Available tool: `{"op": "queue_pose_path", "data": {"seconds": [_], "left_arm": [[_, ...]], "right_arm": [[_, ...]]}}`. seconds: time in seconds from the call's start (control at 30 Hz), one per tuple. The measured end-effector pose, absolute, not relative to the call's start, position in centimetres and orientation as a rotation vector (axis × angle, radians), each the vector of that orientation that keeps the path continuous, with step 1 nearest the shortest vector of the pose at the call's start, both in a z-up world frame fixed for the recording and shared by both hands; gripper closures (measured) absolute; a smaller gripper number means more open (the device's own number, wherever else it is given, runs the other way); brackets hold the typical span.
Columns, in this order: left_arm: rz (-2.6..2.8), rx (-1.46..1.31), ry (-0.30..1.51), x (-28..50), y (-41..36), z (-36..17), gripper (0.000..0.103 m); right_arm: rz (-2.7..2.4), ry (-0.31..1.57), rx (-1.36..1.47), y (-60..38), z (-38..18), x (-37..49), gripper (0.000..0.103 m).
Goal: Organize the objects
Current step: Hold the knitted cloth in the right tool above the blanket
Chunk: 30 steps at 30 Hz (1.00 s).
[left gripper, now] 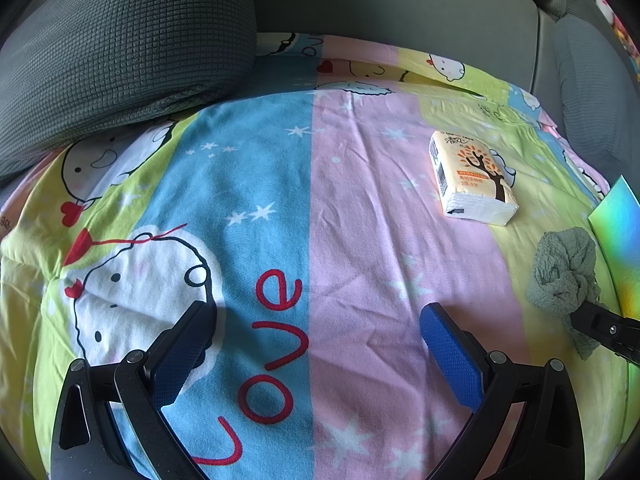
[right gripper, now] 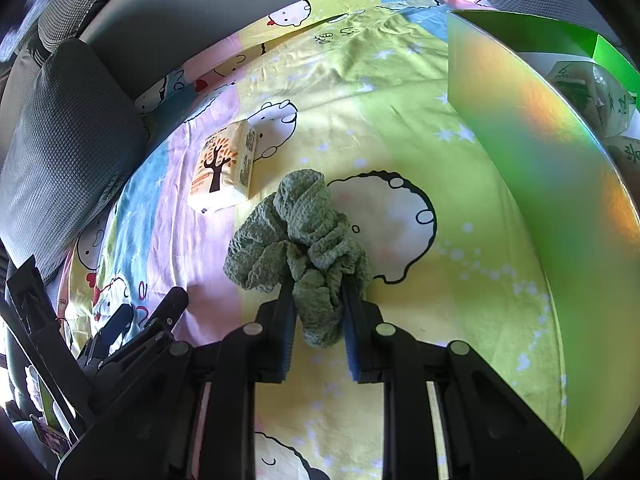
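A crumpled green cloth is bunched between the blue pads of my right gripper, which is shut on it just above the cartoon bedsheet. The same cloth shows at the right edge of the left wrist view, pinched by the right gripper's black tip. A cream tissue pack with an orange tree print lies flat on the sheet, beyond and left of the cloth; the tissue pack is also far right of my left gripper. The left gripper stands open over the sheet with nothing between its fingers.
A shiny green box stands open at the right, holding green-printed packs. Its corner shows in the left wrist view. A grey cushion rests at the back left, grey upholstery behind the sheet.
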<state>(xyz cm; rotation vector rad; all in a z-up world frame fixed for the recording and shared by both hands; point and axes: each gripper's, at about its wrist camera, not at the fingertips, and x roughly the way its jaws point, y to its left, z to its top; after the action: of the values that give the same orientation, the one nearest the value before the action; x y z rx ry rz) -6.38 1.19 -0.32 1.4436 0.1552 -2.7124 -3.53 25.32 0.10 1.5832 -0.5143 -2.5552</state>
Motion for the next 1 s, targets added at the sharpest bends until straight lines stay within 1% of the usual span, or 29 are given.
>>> {"op": "queue_pose_path", "data": {"seconds": [1.0], "left_arm": [[-2.713, 1.443, 0.155, -6.36, 1.18, -0.31, 0.001]], "right_arm": [[-2.559, -0.492, 1.587, 25.38, 0.05, -3.60, 0.083]]}}
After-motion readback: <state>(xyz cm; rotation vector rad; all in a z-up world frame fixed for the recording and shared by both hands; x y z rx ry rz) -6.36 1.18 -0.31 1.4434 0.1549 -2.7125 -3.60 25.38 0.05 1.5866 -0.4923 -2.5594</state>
